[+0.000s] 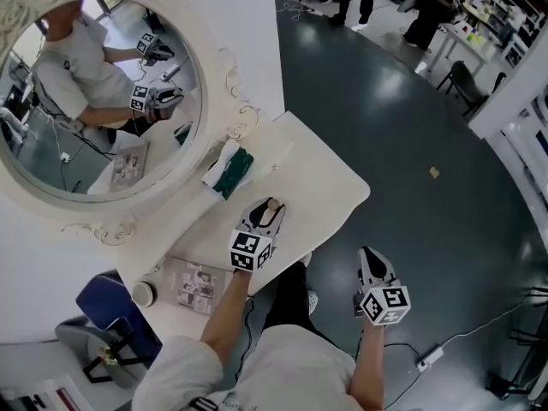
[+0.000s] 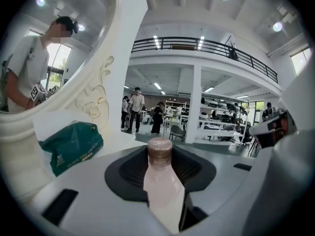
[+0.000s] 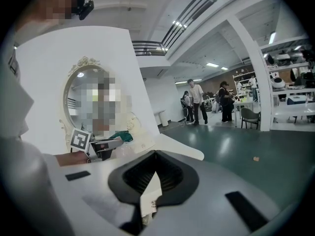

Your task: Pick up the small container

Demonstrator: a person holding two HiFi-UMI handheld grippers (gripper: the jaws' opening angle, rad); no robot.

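1. Dark shiny floor (image 1: 411,135) fills a big room, and a white table (image 1: 330,187) stands by a white wall.
2. A big oval mirror (image 1: 51,157) with a curly white frame hangs over the table.
3. A green pack (image 1: 231,171) lies on the table right by the mirror's frame.
4. A printed paper (image 1: 195,285) and a small round cup (image 1: 143,294) sit at the near end of the table.
5. The left gripper (image 1: 268,212) is over the middle of the table. Its jaws stand wide and press on the small container (image 2: 160,186) from both sides.
6. The small container is a pink bottle with a brown cap (image 2: 160,151). The cap pokes out past the jaws and points away from the gripper. The green pack is near it, off to the left.
7. I cannot tell if the bottle touches the table.
8. The right gripper (image 1: 371,259) is off the table, over the floor, well apart from the bottle.
9. Its jaws are almost together. A thin pale sliver shows between them, and I cannot tell what it is.
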